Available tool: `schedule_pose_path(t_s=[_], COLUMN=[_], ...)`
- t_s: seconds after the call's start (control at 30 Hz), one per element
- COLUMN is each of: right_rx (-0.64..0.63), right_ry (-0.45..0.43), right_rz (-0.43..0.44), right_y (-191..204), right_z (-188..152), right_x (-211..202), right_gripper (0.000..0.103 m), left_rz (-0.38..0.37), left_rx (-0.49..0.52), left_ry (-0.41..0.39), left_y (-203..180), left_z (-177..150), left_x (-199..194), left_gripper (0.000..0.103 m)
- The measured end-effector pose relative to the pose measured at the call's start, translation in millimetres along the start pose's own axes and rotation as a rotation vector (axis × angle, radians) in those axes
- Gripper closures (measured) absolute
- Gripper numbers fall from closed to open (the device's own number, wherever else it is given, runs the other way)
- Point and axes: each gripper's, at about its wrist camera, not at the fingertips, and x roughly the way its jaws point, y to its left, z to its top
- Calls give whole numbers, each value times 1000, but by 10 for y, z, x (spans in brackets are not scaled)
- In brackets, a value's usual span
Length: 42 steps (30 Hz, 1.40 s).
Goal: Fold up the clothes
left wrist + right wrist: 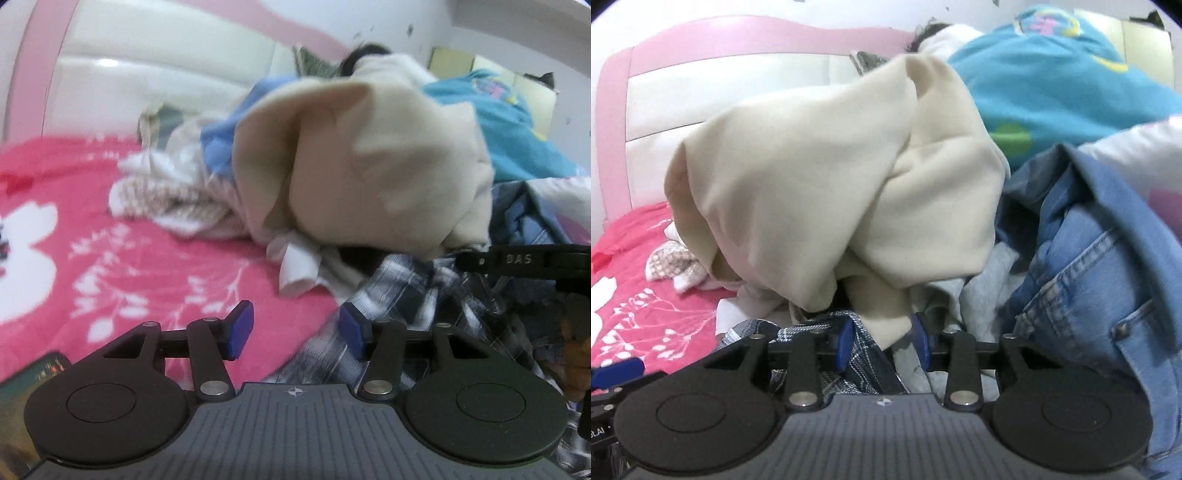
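Both tongs spread, nothing pinched. Left tongs hover over pink bed by the plaid shirt edge. Right tongs straddle a hanging corner of the cream garment, apparently lining up a pinch to pull it off the heaped clothes pile.

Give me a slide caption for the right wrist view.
Open right claw reaching into a laundry pile: cream garment ahead, denim right, plaid shirt beneath.
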Motion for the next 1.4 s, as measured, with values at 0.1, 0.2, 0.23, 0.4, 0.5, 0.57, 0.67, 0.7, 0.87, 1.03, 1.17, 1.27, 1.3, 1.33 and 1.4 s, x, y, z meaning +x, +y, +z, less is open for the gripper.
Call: schedule_pose_path(t_s=[0.1,0.2,0.23,0.4,0.5,0.57,0.67,0.7,0.87,1.03,1.17,1.27,1.3,1.33,1.4], right_rx=[-33,-75,-85,2,175,273,378,424,539,446,344,271,247,224,182], right_ry=[16,48,62,209,220,207,166,142,58,-34,-69,-23,9,41,109], right_rz=[-19,-33,-46,-56,10,61,100,108,102,46,-48,-108,-125,-140,-132], right_y=[61,259,284,198,-39,-196,-379,-452,-674,-761,-915,-1043,-1061,-1081,-1096], right_z=[-13,-99,-141,-286,-160,-95,-35,-18,75,138,49,-131,-175,-222,-379], right_x=[87,262,357,780,713,595,382,300,-63,-855,-1576,-1806,-1760,-1717,-1603], right_gripper=[66,66,66,55,54,52,43,37,36,44,50,55,57,59,60], left_rz=[11,30,34,38,38,39,38,38,16,-113,-302,-390,-392,-377,-335], left_rx=[8,-2,-7,-32,-37,-33,-40,-42,-59,-26,53,78,90,102,122], left_ry=[20,69,87,152,155,154,150,147,83,39,147,253,266,273,285], left_y=[-1,28,43,95,101,91,89,89,97,17,-144,-285,-318,-340,-367], left_z=[-4,-22,-27,-59,-62,-60,-54,-52,-13,91,8,-108,-139,-161,-197], left_x=[38,109,135,223,221,221,221,218,134,-22,-34,55,75,94,137], left_gripper=[50,50,50,50,50,50,50,50,50,50,47,47,47,47,47])
